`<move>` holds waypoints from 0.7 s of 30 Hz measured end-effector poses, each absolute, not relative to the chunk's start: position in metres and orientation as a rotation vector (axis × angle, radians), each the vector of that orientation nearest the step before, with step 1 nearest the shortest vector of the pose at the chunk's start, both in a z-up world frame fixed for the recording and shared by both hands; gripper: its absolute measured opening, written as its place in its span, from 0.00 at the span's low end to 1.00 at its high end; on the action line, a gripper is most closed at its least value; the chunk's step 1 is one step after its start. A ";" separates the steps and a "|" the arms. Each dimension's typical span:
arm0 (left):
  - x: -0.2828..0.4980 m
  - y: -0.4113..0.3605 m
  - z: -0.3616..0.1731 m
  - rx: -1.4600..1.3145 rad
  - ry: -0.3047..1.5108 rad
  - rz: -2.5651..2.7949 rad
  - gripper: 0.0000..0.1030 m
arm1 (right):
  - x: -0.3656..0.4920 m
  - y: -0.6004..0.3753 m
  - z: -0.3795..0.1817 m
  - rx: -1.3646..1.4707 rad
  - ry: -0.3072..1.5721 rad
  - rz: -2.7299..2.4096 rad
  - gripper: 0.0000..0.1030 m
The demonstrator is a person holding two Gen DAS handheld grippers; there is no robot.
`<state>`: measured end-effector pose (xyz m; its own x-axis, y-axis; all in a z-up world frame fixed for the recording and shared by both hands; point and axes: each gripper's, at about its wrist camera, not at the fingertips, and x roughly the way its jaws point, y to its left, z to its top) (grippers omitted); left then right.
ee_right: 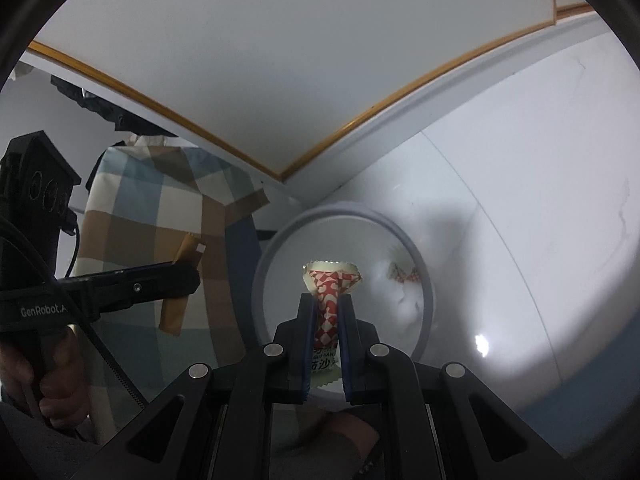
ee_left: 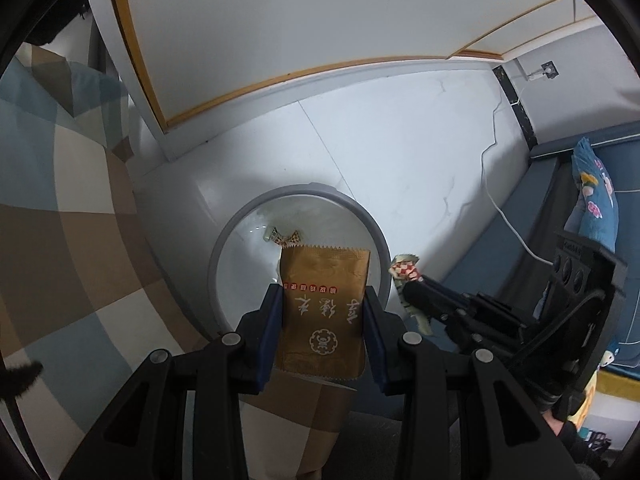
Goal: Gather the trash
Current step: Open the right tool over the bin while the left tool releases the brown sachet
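Note:
My left gripper (ee_left: pixel 323 300) is shut on a brown-gold snack packet (ee_left: pixel 324 312) and holds it above the near rim of a round grey trash bin (ee_left: pixel 224 256). A small red-and-white wrapper (ee_left: pixel 286 237) lies inside the bin. My right gripper (ee_right: pixel 326 308) is shut on a red-and-white checkered wrapper (ee_right: pixel 331 292) over the same bin (ee_right: pixel 266 264). The left gripper (ee_right: pixel 176 276) with the brown packet (ee_right: pixel 174 312) shows at the left in the right wrist view. The right gripper's fingers (ee_left: pixel 424 292) and their wrapper (ee_left: pixel 405 270) show just right of the bin in the left wrist view.
A checkered brown, blue and cream cloth (ee_left: pixel 60 220) hangs at the left. White tiled floor (ee_left: pixel 400 160) surrounds the bin. A white cable (ee_left: pixel 496 196) runs along it. A blue mat (ee_left: pixel 500 248) and blue patterned cushion (ee_left: pixel 596 196) lie at the right. A white wall with wood trim (ee_left: pixel 280 76) is behind.

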<state>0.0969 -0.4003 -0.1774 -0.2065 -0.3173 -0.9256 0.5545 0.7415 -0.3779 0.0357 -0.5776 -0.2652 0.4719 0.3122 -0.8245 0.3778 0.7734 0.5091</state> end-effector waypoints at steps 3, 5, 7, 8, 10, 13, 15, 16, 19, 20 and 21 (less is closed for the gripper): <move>0.099 -0.403 -0.176 0.196 1.590 -0.799 0.32 | 0.042 -0.572 -0.275 0.726 1.122 -0.019 0.13; 0.099 -0.405 -0.179 0.200 1.602 -0.795 0.32 | 0.046 -0.569 -0.279 0.744 1.135 0.003 0.13; 0.099 -0.407 -0.181 0.198 1.612 -0.796 0.32 | 0.048 -0.567 -0.282 0.748 1.146 0.019 0.13; 0.098 -0.408 -0.182 0.197 1.617 -0.797 0.32 | 0.049 -0.566 -0.282 0.747 1.153 0.025 0.13; 0.098 -0.410 -0.183 0.200 1.625 -0.797 0.32 | 0.050 -0.564 -0.284 0.749 1.169 0.036 0.20; 0.099 -0.410 -0.185 0.203 1.631 -0.792 0.32 | 0.046 -0.566 -0.282 0.755 1.165 0.040 0.31; 0.100 -0.410 -0.187 0.201 1.639 -0.784 0.33 | 0.043 -0.567 -0.280 0.748 1.162 0.034 0.33; 0.100 -0.410 -0.188 0.200 1.644 -0.783 0.33 | 0.040 -0.569 -0.279 0.749 1.160 0.027 0.34; 0.100 -0.411 -0.190 0.206 1.659 -0.781 0.34 | 0.032 -0.576 -0.278 0.764 1.154 -0.010 0.36; 0.099 -0.411 -0.191 0.211 1.664 -0.783 0.34 | 0.029 -0.579 -0.278 0.768 1.151 -0.023 0.37; 0.099 -0.411 -0.192 0.215 1.666 -0.784 0.34 | 0.026 -0.583 -0.277 0.774 1.147 -0.040 0.37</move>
